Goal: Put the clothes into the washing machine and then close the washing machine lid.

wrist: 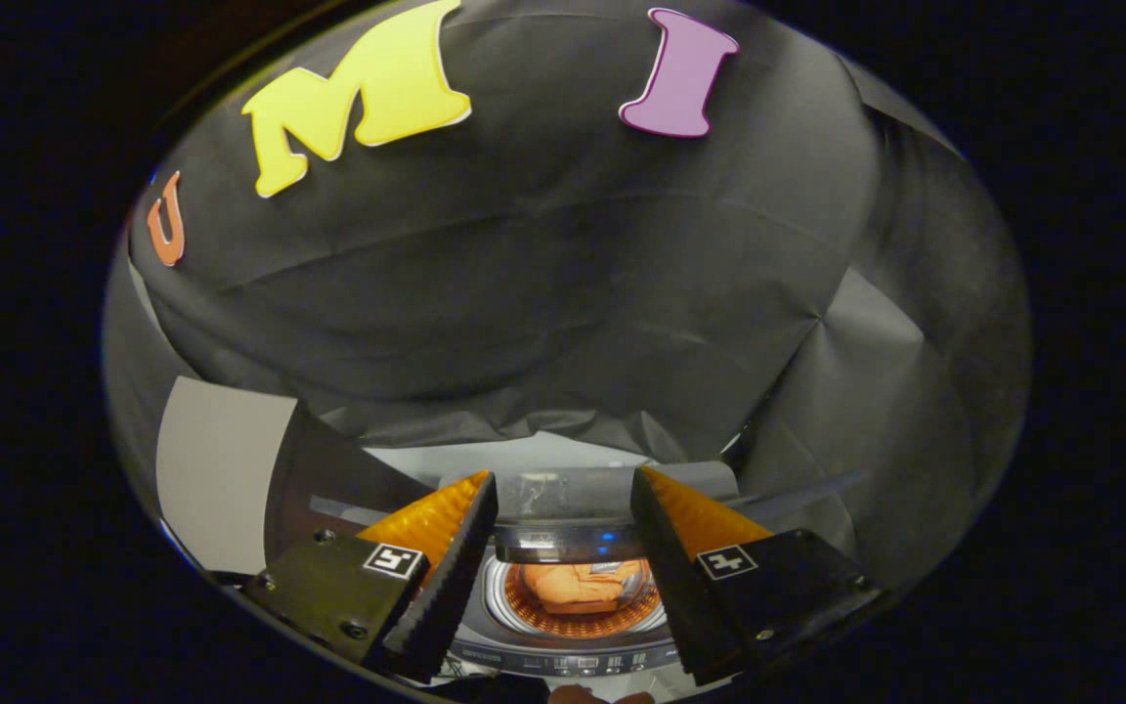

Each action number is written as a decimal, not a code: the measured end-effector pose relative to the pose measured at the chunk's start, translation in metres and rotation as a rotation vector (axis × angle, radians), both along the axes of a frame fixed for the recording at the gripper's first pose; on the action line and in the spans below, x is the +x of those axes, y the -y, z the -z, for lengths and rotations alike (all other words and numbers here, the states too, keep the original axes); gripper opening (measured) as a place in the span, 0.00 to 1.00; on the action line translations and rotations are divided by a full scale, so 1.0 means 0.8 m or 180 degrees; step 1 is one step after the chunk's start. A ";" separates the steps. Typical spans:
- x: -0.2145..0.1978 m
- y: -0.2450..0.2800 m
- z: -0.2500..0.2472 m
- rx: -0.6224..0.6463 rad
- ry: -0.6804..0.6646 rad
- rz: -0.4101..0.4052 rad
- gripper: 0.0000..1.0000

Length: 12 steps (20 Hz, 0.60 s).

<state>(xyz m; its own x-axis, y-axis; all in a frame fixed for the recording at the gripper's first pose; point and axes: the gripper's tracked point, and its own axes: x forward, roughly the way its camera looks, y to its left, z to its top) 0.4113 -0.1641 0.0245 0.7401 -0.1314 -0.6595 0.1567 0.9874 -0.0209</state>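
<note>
Between parted jaws (ridged) (563,499), crumpled orange clothes (583,585) fill round washing machine (573,650).

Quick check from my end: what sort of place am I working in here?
Likely a staged laundry booth, not a real home. A top-loading washing machine sits below the open gripper, orange clothes already in its drum, its lid raised, and black cloth draped as the wall behind.

The gripper (563,548) carries two wedge-shaped jaws with ridged inner faces, on dark screwed blocks bearing square black-and-white markers
</note>
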 end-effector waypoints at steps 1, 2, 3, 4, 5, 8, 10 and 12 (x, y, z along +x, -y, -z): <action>-0.012 -0.001 0.005 0.0024 -0.0021 -0.0009 0.87; -0.023 -0.003 0.009 0.0052 -0.0055 -0.0017 0.87; -0.032 -0.003 0.017 0.0079 -0.0106 -0.0026 0.87; -0.041 -0.004 0.025 0.0114 -0.0180 -0.0032 0.87; -0.051 -0.005 0.041 0.0188 -0.0297 -0.0023 0.87; -0.084 -0.011 0.097 0.0489 -0.0662 0.0085 0.88; -0.104 0.000 0.132 0.0441 -0.0824 0.0141 0.90; -0.113 0.000 0.147 0.0499 -0.0846 0.0157 0.90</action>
<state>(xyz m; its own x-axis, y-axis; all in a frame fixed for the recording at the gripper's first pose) 0.3211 -0.1642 -0.0929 0.5344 -0.0442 -0.8441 0.2138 0.9732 0.0844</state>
